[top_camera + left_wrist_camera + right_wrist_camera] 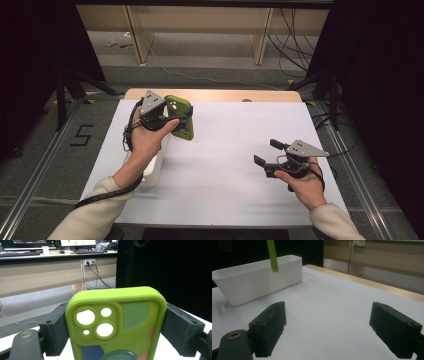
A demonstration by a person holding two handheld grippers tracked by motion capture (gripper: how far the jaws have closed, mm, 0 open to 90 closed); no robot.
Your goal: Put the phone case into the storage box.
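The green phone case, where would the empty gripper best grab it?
Probably by its two long side edges, below the camera holes. The green phone case is thin and flat, held up off the table by the left gripper, which clamps those edges near the top. The right gripper, open, could come from the case's free lower end, jaws spanning its width.

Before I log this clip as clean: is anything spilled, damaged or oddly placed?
Nothing stands out. The left tool grips a green phone case squarely by its sides, intact, held above the table. The white bin stands upright on the white table. The right tool is open with nothing between its jaws.
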